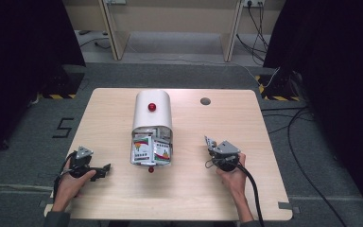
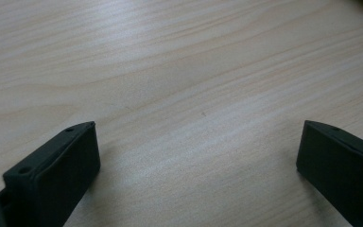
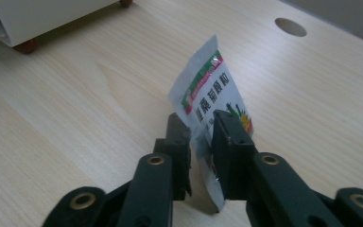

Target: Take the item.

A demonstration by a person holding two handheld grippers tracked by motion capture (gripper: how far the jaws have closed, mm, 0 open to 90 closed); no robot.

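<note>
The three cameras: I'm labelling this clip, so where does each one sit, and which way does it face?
High view: above the person's side, looking forward and down on the table; both hands show, with the white box.
Left gripper view: rides the left gripper, looking at bare wood between open fingers.
Right gripper view: rides the right gripper, fingers shut on a sachet.
Shared: sachet and table hole show in high and right views.
</note>
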